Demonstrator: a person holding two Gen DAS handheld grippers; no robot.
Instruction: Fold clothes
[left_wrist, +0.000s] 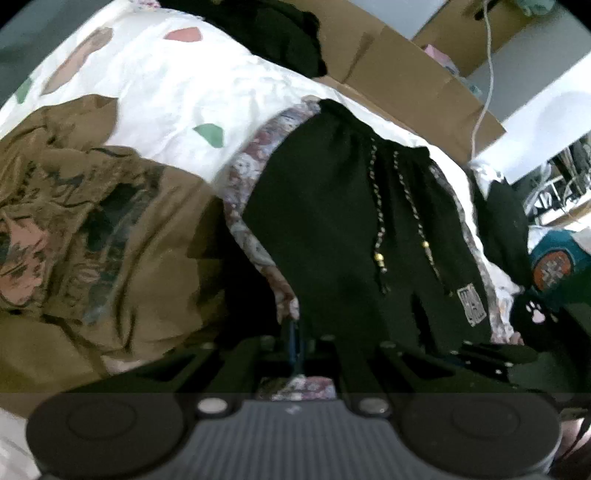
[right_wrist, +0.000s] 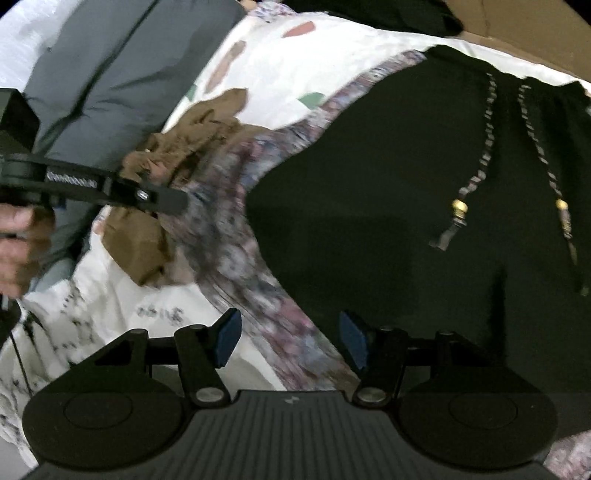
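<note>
Black drawstring shorts (left_wrist: 332, 221) with a floral side stripe (left_wrist: 255, 162) lie on a white bedsheet; they also show in the right wrist view (right_wrist: 406, 184). My left gripper (left_wrist: 295, 343) is shut on the floral edge of the shorts, near their lower left corner. My right gripper (right_wrist: 290, 338) is open, its blue pads (right_wrist: 227, 339) either side of the floral stripe (right_wrist: 236, 236) just above it. The left gripper also shows in the right wrist view (right_wrist: 181, 201) at the left, at the floral edge.
A crumpled brown printed shirt (left_wrist: 92, 229) lies left of the shorts. A cardboard box (left_wrist: 406, 77) and dark clothing (left_wrist: 273, 33) sit behind. A grey cushion (right_wrist: 110, 74) is at upper left in the right wrist view. More dark clothes (left_wrist: 506, 221) lie to the right.
</note>
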